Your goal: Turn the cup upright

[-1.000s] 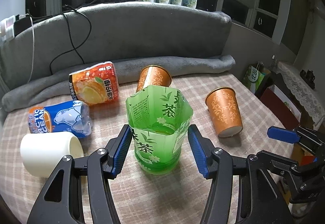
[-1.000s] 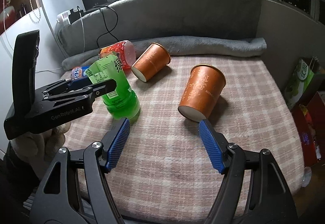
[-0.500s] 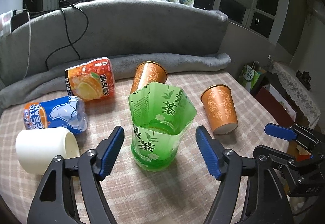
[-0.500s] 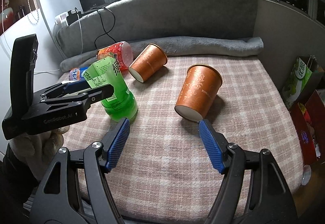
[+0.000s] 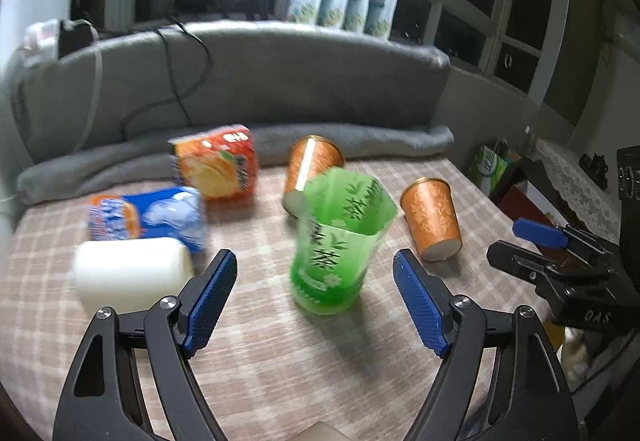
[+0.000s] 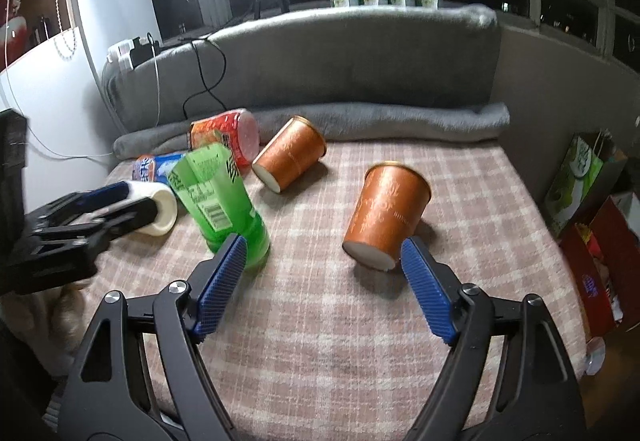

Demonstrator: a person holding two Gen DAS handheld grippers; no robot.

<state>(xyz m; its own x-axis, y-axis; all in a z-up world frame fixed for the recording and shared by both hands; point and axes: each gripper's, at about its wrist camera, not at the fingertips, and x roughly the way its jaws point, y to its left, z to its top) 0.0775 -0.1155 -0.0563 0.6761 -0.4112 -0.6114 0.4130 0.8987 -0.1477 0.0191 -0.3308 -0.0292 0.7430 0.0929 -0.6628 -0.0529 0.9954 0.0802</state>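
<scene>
A green cut-bottle cup (image 5: 340, 241) stands upright on the checked tablecloth (image 5: 260, 357), mouth up; it also shows in the right wrist view (image 6: 224, 201). My left gripper (image 5: 314, 299) is open and empty, drawn back from it. An orange cup (image 6: 386, 215) lies tilted on its side, base toward me, just ahead of my open, empty right gripper (image 6: 324, 281); it also shows in the left wrist view (image 5: 432, 217). A second orange cup (image 6: 290, 153) lies on its side farther back.
A white cup (image 5: 128, 273), a blue cut can (image 5: 148, 215) and an orange-red cut can (image 5: 218, 167) lie on their sides at the left. A grey blanket roll (image 6: 380, 119) borders the far edge. Boxes and bags (image 6: 588, 177) stand off the right side.
My left gripper has opened wider and pulled back from the green cup, which stays upright. My right gripper has moved closer to the near orange cup.
</scene>
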